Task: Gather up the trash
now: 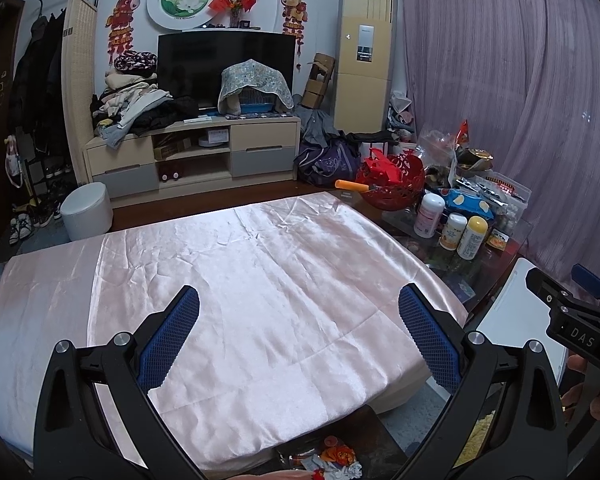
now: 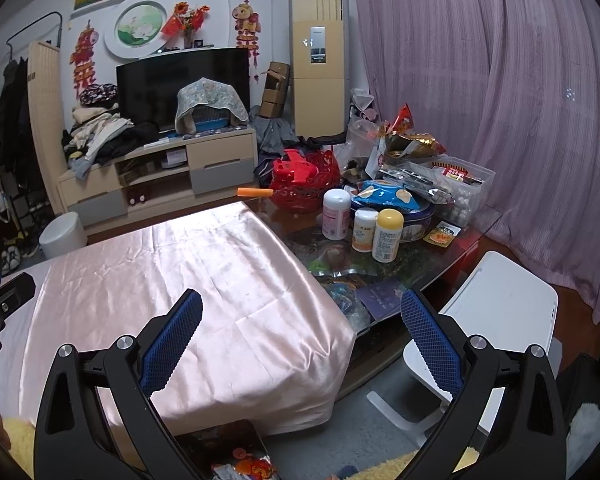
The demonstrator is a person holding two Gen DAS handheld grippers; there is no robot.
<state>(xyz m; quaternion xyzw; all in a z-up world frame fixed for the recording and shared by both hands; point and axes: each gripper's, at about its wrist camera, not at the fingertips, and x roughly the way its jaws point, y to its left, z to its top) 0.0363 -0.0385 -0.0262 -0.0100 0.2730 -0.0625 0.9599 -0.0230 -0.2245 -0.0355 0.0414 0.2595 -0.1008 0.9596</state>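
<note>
My left gripper [image 1: 298, 304] is open and empty, held above a table covered with a shiny pink cloth [image 1: 240, 288]. My right gripper [image 2: 302, 308] is open and empty, above the cloth's right corner [image 2: 220, 300]. A small heap of crumpled colourful wrappers [image 1: 338, 460] lies on a dark surface below the table's near edge; it also shows in the right wrist view [image 2: 244, 466]. A white round trash bin [image 1: 86, 210] stands on the floor beyond the table's far left; the right wrist view shows it too [image 2: 62, 234]. The right gripper's body [image 1: 572, 312] shows at the right of the left wrist view.
A glass side table [image 2: 400, 264] to the right holds three bottles [image 2: 386, 240], a red basket [image 2: 304, 184], a blue tin [image 2: 396, 204], snack bags and a clear box [image 2: 460, 184]. A white stool [image 2: 496, 312] stands at the near right. A TV cabinet [image 1: 192, 148] lines the far wall.
</note>
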